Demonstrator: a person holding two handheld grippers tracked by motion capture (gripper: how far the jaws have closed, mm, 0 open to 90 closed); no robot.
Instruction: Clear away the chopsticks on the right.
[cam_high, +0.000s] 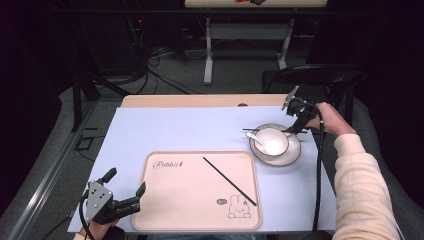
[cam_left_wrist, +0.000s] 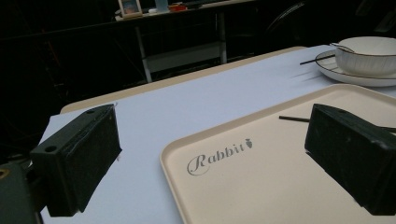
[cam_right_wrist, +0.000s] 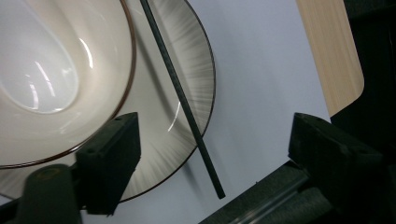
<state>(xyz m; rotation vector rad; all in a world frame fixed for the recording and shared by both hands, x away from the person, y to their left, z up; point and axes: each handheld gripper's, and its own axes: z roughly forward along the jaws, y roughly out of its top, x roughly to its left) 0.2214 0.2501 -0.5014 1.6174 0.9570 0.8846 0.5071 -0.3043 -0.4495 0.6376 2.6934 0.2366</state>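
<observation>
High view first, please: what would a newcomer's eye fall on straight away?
Probably the cream tray at the near edge, printed with a rabbit, with one black chopstick lying slantwise on it. Next, the white bowl on its plate at the right, where the right gripper hangs with open jaws over a second chopstick resting across the plate's rim. The left gripper waits open by the tray's corner.

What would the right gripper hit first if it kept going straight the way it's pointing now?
Most likely the black chopstick lying across the plate rim: it sits between the right gripper's open jaws, directly ahead. Just beyond it are the plate and the blue mat. Depth is hard to judge.
</observation>
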